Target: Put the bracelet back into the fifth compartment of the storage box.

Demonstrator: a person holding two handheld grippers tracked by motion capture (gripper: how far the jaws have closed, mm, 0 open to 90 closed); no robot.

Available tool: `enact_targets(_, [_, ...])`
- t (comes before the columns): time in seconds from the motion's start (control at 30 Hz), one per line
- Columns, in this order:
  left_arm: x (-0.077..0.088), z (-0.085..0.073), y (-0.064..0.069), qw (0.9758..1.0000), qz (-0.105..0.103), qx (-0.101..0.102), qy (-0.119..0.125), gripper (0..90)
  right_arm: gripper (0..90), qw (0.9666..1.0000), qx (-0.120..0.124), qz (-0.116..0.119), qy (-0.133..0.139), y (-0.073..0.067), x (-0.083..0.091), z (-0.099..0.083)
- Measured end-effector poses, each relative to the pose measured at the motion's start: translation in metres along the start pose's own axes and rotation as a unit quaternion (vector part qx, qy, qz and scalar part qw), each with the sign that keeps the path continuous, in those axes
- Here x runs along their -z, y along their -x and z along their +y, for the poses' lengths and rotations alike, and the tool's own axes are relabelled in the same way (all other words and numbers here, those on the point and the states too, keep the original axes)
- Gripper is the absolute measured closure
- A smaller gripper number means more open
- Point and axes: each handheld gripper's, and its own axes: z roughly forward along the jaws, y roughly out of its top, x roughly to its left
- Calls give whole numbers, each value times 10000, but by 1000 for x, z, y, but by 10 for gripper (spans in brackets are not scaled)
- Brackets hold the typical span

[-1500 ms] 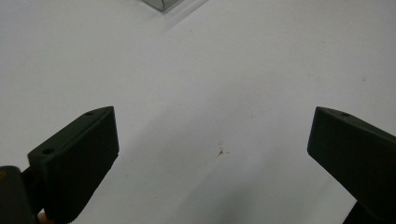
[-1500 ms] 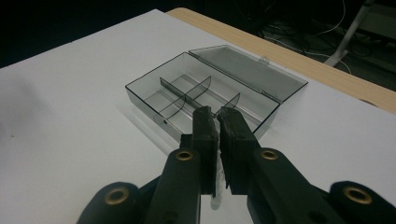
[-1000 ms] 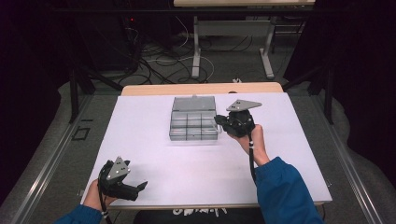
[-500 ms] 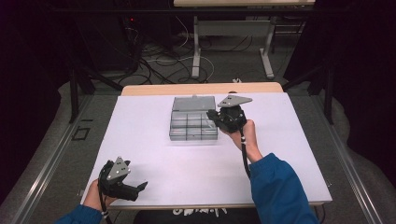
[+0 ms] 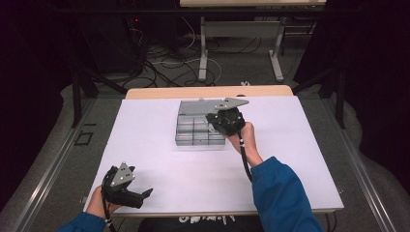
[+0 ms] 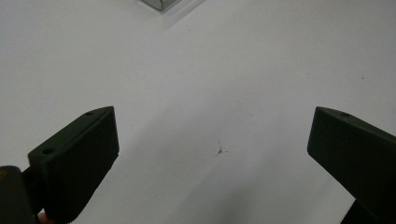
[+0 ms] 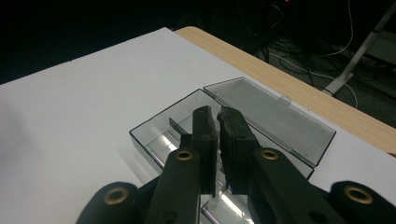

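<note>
White-topped table (image 5: 159, 145) with a pale wood edge strip along its far side, dark floor and loose cables beyond. Clear grey plastic compartment box (image 5: 199, 130) a little beyond table centre, toward 12 o'clock; lid (image 5: 200, 106) swung open and laid flat on the far side, hinged along the box's far edge. Dividers inside, several small cells; contents too small to tell. Right gripper (image 5: 216, 122) over the 3 o'clock end of the box, grey three-cornered plate on top, black cable trailing down along a blue sleeve (image 5: 283, 193) toward 5 o'clock. From the right gripper view: right gripper (image 7: 219, 116) with jaws nearly together, just a thin slit between the pads, tips poised above an open cell of the box (image 7: 159, 135); nothing seen pinched between them, cannot tell whether touching the box. Lid (image 7: 271, 116) at about 1 o'clock from the tips, transparent, small latch tab on its far rim. Left gripper (image 5: 142, 195) at the near edge of the table, about 7 o'clock, well apart from the box, held in a hand, pointing toward 3 o'clock. From the left gripper view: left gripper (image 6: 212, 154) with jaws spread wide, bare white tabletop (image 6: 210, 70) between them, a small dark speck on the surface, one corner of the box (image 6: 161, 3) just at 12 o'clock.
</note>
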Motion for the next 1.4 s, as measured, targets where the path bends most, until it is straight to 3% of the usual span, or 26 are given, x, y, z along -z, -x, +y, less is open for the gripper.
enact_targets(1.4, [0,0,-1,10000,22,-57,0,22,847,9989,41,-75,-469,-12,-53,-18])
